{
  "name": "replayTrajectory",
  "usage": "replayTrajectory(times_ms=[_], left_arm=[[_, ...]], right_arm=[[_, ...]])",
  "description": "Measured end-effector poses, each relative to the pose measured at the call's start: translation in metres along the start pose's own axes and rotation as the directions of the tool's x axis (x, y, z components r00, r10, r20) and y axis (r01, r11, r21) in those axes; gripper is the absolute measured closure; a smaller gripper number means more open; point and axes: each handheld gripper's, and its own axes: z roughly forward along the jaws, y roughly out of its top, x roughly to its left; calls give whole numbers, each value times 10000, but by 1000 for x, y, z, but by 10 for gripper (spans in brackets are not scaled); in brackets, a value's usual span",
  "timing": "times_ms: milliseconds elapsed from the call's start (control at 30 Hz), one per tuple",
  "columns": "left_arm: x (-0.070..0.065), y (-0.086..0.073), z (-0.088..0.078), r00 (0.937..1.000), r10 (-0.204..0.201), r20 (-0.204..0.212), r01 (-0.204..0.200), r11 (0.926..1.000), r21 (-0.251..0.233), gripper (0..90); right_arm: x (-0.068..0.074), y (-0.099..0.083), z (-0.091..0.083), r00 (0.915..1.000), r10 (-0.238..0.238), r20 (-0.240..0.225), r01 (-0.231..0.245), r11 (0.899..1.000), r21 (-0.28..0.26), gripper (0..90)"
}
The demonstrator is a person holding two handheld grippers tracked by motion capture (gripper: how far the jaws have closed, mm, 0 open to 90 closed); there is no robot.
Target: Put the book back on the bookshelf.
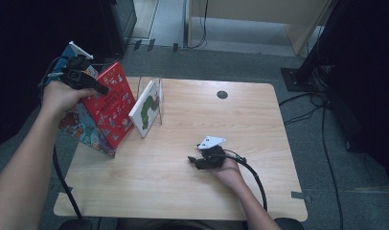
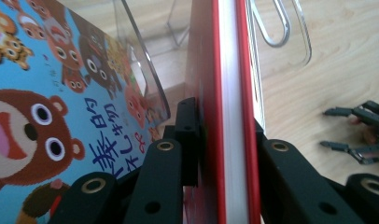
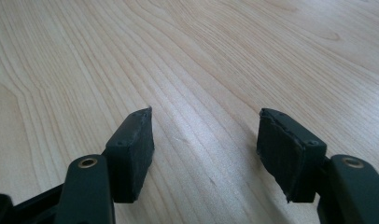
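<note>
A red picture book (image 1: 111, 103) stands tilted at the table's left, leaning on a blue bear book (image 1: 85, 129) behind it. My left gripper (image 1: 104, 90) is shut on the red book's top edge. In the left gripper view its pads press both covers of the red book (image 2: 227, 116), with the blue book (image 2: 47, 116) at the left. A white caterpillar book (image 1: 145, 108) leans in a clear stand (image 1: 159, 103) just right of them. My right gripper (image 1: 192, 162) rests open on the table's near middle. Bare wood lies between its fingertips in the right gripper view (image 3: 206, 135).
The wooden table (image 1: 192, 191) has a round cable hole (image 1: 222, 94) near its far edge. The clear stand's plates and wire loops (image 2: 141, 56) sit close beside the red book. Cables (image 1: 322, 134) lie on the floor at the right.
</note>
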Motion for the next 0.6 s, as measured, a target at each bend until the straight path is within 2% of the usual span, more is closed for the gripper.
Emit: replayTrajectory(times_ms=[133,267,400,533,600], left_arm=[[-2,6,4,9998,138,-105,-134,9993,355,768],[1,11,4,9998,-4,190,-10,9973,738,756],[-1,14,4,9999,55,-110,-43,9938,1110,769],[1,15,3,9991,-57,-418,106,9929,1184,794],[2,15,2,9991,-112,-406,158,9934,1137,797]], right_arm=[[0,0,0,10000,11,2,-11,10000,4,363],[0,0,0,10000,-1,-7,1,10000,6,363],[0,0,0,10000,-8,-13,8,10000,8,363],[0,0,0,10000,-15,-40,15,10000,12,363],[0,0,0,10000,-16,-39,16,10000,11,363]])
